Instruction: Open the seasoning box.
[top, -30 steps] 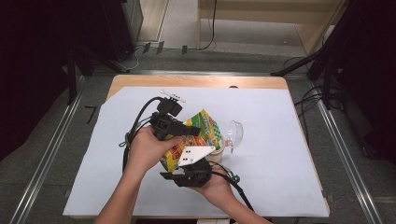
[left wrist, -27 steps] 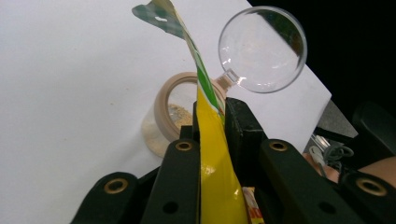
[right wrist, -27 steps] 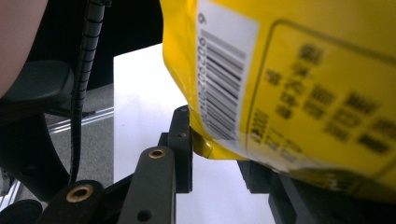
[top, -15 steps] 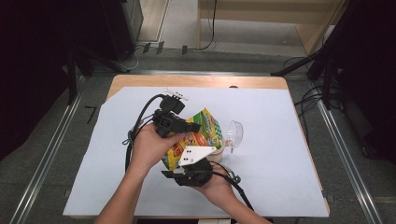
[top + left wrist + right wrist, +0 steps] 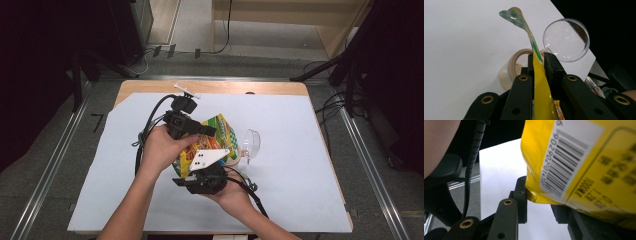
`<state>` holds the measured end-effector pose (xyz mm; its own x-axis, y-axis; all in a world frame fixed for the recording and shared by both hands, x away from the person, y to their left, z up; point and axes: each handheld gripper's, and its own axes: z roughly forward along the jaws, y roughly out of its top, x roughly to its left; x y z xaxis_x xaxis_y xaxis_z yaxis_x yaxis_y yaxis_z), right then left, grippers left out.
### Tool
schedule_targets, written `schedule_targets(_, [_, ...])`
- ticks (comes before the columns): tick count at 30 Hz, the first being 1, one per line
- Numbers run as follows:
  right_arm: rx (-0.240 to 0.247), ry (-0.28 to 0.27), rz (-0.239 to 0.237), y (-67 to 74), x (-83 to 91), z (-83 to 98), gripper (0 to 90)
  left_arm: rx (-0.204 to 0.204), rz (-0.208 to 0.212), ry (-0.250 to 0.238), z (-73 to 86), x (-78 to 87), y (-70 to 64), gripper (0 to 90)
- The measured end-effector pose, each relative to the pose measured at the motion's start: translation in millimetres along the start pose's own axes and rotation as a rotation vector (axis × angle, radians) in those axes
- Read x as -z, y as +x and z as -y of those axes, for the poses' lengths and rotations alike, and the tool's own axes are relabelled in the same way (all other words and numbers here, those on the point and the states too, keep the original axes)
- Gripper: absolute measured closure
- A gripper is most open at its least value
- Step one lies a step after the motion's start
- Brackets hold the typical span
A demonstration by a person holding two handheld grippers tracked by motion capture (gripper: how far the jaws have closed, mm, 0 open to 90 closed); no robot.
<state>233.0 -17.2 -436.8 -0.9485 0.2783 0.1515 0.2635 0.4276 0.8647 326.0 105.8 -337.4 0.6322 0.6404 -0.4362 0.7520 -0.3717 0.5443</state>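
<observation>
Both grippers hold the yellow snack bag [image 5: 212, 142] up over the white bench [image 5: 300, 150]: the left gripper [image 5: 537, 60] pinches its top edge shut, and the right gripper [image 5: 540, 200] clamps its bottom corner. I think they are pouring into the small bowl [image 5: 520, 62], so next they tip the bag slowly.

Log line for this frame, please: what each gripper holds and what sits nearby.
left gripper: shut on snack bag | right gripper: shut on snack bag | nearby: glass bowl, tape roll | surface: white sheet

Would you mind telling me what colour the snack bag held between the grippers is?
The snack bag is mainly yellow with a green-checked top edge, clearest in the left gripper view.
</observation>
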Motion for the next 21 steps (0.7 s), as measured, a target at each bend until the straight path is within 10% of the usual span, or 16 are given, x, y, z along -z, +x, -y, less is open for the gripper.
schedule_targets(21, [-0.027, -0.047, -0.038, 3.1, -3.8, 8.2, 74.2, -0.055, -0.046, -0.006, 7.2, 3.8, -19.2, 86.4])
